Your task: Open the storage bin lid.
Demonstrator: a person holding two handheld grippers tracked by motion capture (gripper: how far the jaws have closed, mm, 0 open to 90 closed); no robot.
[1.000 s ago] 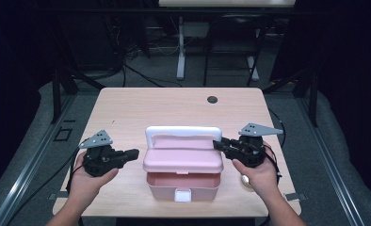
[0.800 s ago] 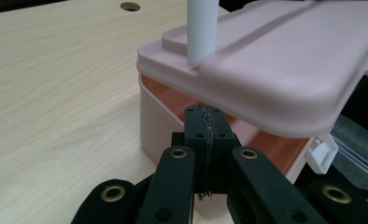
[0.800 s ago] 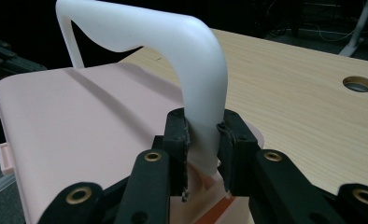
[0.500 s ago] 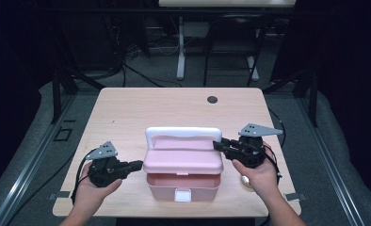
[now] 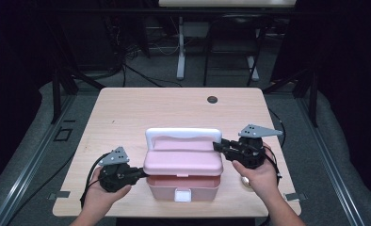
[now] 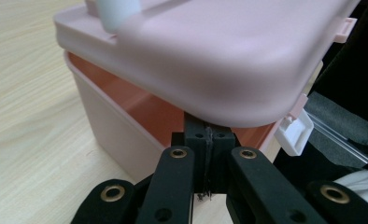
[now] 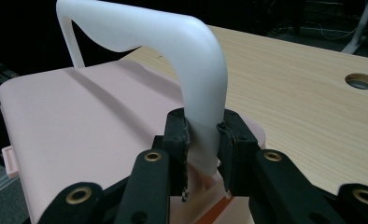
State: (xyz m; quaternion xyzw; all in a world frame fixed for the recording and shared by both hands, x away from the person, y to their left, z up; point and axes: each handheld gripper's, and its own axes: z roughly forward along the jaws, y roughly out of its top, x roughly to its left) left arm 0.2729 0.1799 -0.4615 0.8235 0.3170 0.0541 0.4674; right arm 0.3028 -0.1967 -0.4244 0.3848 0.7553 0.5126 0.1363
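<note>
Pink box with its lid lifted a little

The pink plastic box (image 5: 183, 181) stands upright near the front edge of the worktop (image 5: 141, 110). Its rounded pink lid (image 5: 182, 159) sits slightly raised, leaving a gap above the box wall. A white handle (image 5: 182, 135) stands upright along the lid's far side; 1 white latch (image 5: 182, 194) hangs at the front.

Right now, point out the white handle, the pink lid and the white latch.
white handle (image 7: 191, 60), right gripper view, on its curved corner.
pink lid (image 5: 182, 159), high view, on its top.
white latch (image 6: 294, 133), left gripper view, on its flap.
</note>
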